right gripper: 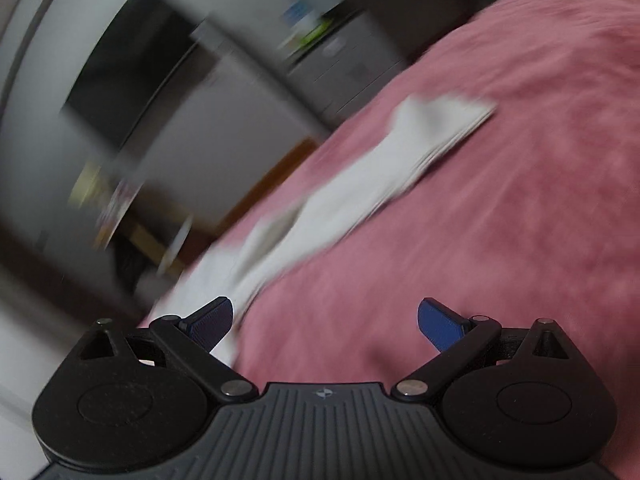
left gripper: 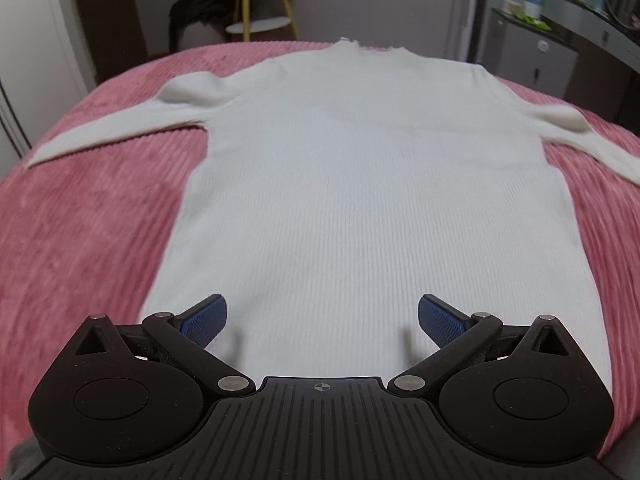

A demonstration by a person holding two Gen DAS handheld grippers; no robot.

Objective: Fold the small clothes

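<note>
A white ribbed long-sleeved sweater (left gripper: 360,184) lies flat on a pink ribbed bedspread (left gripper: 80,240), collar far from me, both sleeves spread out to the sides. My left gripper (left gripper: 322,316) is open and empty, just above the sweater's hem near its middle. In the blurred, tilted right wrist view, one white sleeve (right gripper: 360,176) runs across the bedspread (right gripper: 500,220). My right gripper (right gripper: 325,318) is open and empty, over the bedspread beside the sleeve's near part.
Past the far edge of the bed stand a yellow-legged stool (left gripper: 260,20) with dark clothing beside it, and a grey cabinet and desk (left gripper: 560,52) with small items at the right. A dark doorway (right gripper: 132,68) and a wall show in the right wrist view.
</note>
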